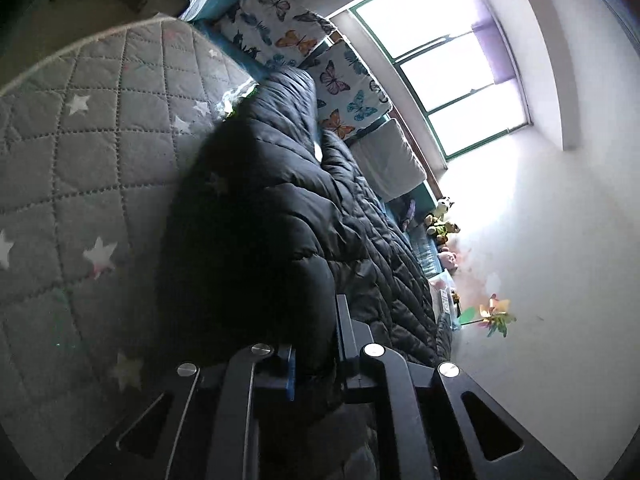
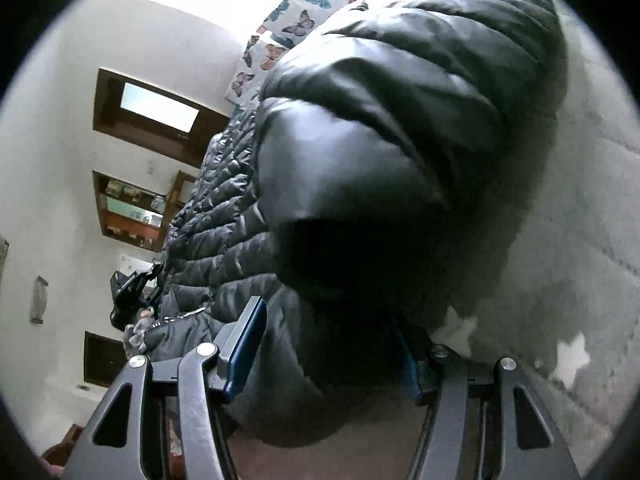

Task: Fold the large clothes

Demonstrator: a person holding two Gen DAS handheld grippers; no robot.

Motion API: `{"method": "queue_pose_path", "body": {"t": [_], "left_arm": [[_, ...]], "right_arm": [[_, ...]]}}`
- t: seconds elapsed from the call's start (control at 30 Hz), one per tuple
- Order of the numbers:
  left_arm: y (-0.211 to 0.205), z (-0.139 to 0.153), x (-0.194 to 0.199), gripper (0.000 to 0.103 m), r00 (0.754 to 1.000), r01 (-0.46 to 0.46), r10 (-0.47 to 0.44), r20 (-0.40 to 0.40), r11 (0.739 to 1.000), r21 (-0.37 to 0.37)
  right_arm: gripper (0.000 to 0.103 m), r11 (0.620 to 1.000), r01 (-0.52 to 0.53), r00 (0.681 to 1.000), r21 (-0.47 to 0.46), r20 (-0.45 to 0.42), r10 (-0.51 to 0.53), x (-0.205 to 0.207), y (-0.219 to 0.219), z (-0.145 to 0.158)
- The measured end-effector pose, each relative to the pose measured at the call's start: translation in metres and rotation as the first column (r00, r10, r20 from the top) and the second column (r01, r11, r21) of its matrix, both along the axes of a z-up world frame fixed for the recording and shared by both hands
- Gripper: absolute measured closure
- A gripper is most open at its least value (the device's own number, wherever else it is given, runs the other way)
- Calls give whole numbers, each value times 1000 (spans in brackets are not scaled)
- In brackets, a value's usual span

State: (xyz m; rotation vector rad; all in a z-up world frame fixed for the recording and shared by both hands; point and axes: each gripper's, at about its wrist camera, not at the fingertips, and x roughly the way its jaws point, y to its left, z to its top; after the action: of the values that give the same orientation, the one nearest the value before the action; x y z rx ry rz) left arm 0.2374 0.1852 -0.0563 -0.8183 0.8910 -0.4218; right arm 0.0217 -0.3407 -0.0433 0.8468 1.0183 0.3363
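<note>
Bed [image 1: 80,168]: grey quilted cover with white stars. Its left portion lies bare out to the piped edge at the top left, which gives my left hand open room; a dark floor strip runs beyond that edge.

Black puffer jacket [image 1: 248,216]: lies lengthwise down the middle of the bed, reaching from near the head end down to my left jaws. Glossy, quilted in wide channels, bulky and rumpled, one layer lapped over another. Its finer-quilted side runs along the bed's far edge.

Butterfly pillows [image 1: 304,52]: two, at the head end by the window [image 1: 440,64], just beside the jacket's top. A white cushion [image 1: 392,160] sits beside them.

Soft toys [image 1: 440,220]: in a row along the far edge against the white wall, with a pinwheel [image 1: 494,314] near them. Little free room on that side.

Left gripper [image 1: 316,344]: my jaws pinched nearly together on a fold of the jacket's near end.

Right gripper [image 2: 332,344]: my jaws stand about half apart, with a puffed roll of the black jacket filling the gap. The right pad is lost in shadow, so I cannot tell whether they press. Starred bed cover lies bare to their right.
</note>
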Motion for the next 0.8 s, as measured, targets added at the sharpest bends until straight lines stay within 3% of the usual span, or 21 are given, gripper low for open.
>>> {"method": "queue_pose_path", "body": {"t": [0.03,0.07,0.1,0.2,0.33,0.47,0.53,0.67,0.73,0.8], "left_arm": [[-1,3,-9,90,1000,2,-2,4,1000,-1],[-3,6,-14,90,1000,4,-4,7,1000,2],[-5,9,-24,90,1000,9,-9,5,1000,12],[-10,15,-52,90,999,35,-35,1,999,21],[-21,21,-92,91,995,95,-94,-9,994,57],[-35,20,-126,91,992,127,-126,-20,982,139],[-37,14,-139,91,991,130,-127,-32,977,168],[-29,0,-133,91,992,110,-102,-77,988,108],[-30,1,-135,91,990,119,-110,-85,986,114],[-32,5,-127,90,989,128,-115,-95,982,137]], "right_arm": [[43,1000,-1,1000,-8,3,1,3,1,0],[61,1000,3,1000,-30,6,-3,6,1,2],[68,999,2,1000,-38,12,-1,8,-1,3],[80,999,10,999,-34,52,-8,9,-7,16],[83,992,28,992,-122,130,-12,3,-21,52],[84,982,68,981,-177,190,-33,-3,-33,84],[84,977,74,985,-200,170,-40,-5,-36,77],[84,965,56,998,-256,6,-57,8,-27,22],[82,972,51,998,-229,-34,-60,11,-31,3],[73,979,53,997,-195,-40,-62,13,-34,0]]}}
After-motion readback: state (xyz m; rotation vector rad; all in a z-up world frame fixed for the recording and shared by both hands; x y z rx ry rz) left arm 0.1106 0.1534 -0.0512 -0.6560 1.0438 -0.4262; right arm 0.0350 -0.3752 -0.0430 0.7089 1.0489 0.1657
